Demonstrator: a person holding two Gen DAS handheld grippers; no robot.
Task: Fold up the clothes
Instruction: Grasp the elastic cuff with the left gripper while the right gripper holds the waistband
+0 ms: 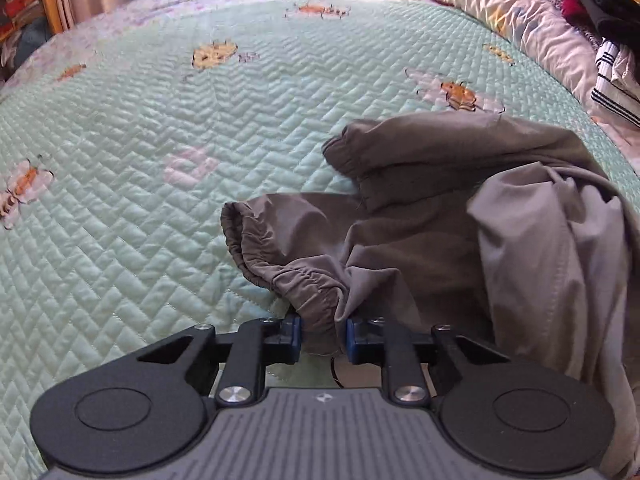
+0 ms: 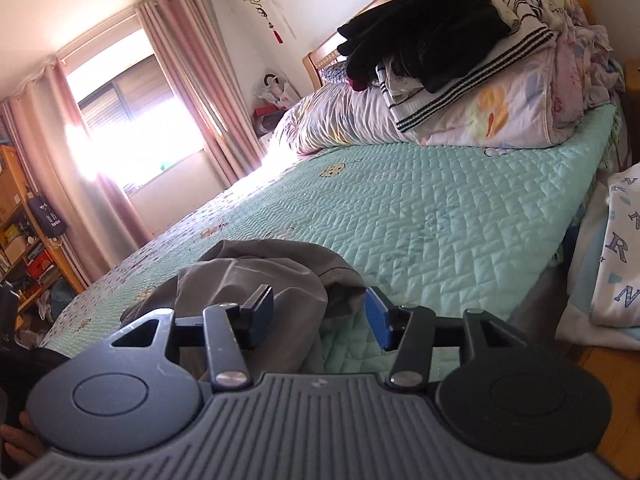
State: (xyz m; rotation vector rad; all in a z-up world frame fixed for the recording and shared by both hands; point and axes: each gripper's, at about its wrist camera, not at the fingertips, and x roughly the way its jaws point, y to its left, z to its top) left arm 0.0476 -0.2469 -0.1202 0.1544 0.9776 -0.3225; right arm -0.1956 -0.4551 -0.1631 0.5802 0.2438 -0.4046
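A crumpled grey garment (image 1: 460,216) with elastic cuffs lies on the mint quilted bedspread (image 1: 140,140). In the left wrist view my left gripper (image 1: 323,334) is shut on a gathered elastic edge of the garment, which bunches up between the blue pads (image 1: 295,334). A second cuff (image 1: 344,148) rests on the bed farther off. In the right wrist view my right gripper (image 2: 319,316) stands wide open just above the near end of the grey garment (image 2: 256,272), with cloth showing in the gap but not pinched.
A floral pillow (image 2: 344,120) and a stack of clothes (image 2: 440,48) sit at the wooden headboard end. The bed's near edge (image 2: 532,276) drops off at right, beside white printed fabric (image 2: 616,256). Pink curtains, a bright window and shelves stand at left.
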